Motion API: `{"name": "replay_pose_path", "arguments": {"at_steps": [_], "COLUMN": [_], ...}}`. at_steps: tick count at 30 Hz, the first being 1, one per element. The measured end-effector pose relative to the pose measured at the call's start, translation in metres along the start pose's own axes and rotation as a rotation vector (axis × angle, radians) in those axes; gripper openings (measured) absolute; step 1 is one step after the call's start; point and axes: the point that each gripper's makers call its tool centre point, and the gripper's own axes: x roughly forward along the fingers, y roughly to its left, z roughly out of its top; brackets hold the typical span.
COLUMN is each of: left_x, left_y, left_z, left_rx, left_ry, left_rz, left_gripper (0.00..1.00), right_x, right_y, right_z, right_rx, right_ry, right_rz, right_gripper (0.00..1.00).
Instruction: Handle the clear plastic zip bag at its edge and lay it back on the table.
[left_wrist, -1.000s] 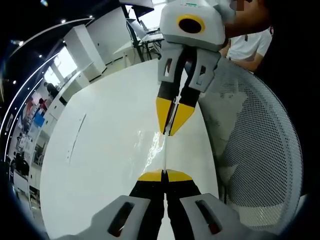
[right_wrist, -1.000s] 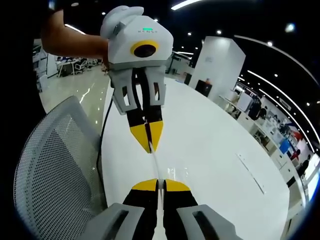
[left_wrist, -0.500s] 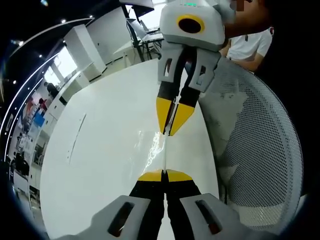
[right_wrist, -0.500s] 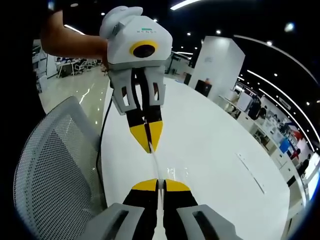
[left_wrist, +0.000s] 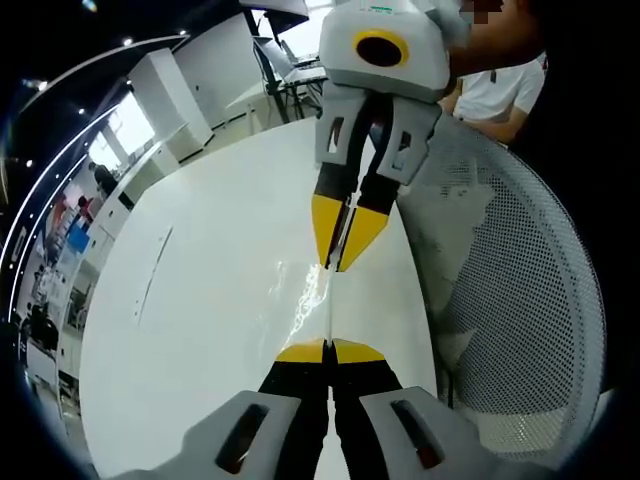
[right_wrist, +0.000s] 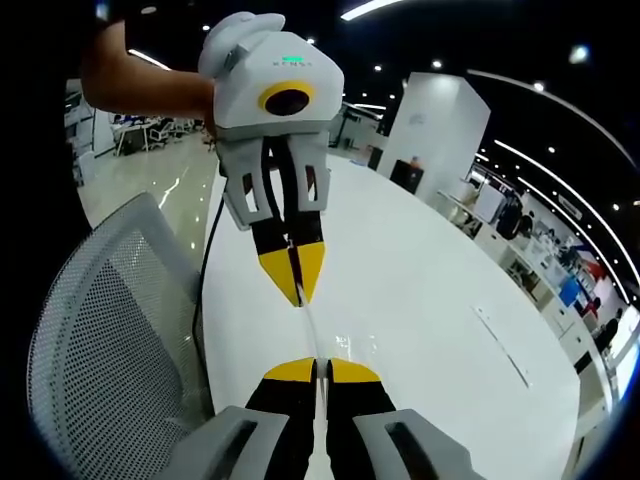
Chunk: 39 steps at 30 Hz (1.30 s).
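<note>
1. The big white bench (left_wrist: 200, 300) is the largest thing. It is smooth and shiny, and the ceiling lights glint on it. It also lies under the tongs in the right gripper view (right_wrist: 420, 330).
2. A grey mesh chair (left_wrist: 510, 280) stands just beside the bench edge. Its back has lots of little holes. It is there in the right gripper view too (right_wrist: 110, 330).
3. A person (left_wrist: 500, 90) in a white shirt is behind the chair, and an arm (right_wrist: 140, 85) holds the far tongs in the right gripper view.
4. The left tongs (left_wrist: 328, 350) come up from the bottom of the left gripper view. Their yellow tips are pressed together on the bag's edge.
5. The right tongs (right_wrist: 316, 370) come up from the bottom of the right gripper view. Their yellow tips are also clenched on the bag's edge. In the left gripper view they point down from the top (left_wrist: 341, 262).
6. The clear plastic zip bag (left_wrist: 322, 300) is stretched thin between the two tongs, seen edge-on. It is held over the bench, near the chair side. I cannot tell if it touches the bench. In the right gripper view it is a thin pale strip (right_wrist: 311, 325).
</note>
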Motion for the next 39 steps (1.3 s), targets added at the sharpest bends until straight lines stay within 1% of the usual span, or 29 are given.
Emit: {"name": "replay_pose_path", "arguments": {"at_steps": [21, 39], "left_x": [-0.0011, -0.0016], "left_y": [0.0004, 0.0005], "left_z": [-0.0019, 0.0005], "left_rx": [-0.01, -0.012], "left_ry": [-0.006, -0.009], "left_rz": [0.004, 0.004], "left_gripper": [0.0, 0.0], "right_x": [0.0003, -0.0016], "right_y": [0.0008, -0.0003], "right_z": [0.0016, 0.0007], "right_rx": [-0.006, -0.001], "right_ry": [-0.002, -0.001], "right_rz": [0.003, -0.002], "right_gripper": [0.0, 0.0]}}
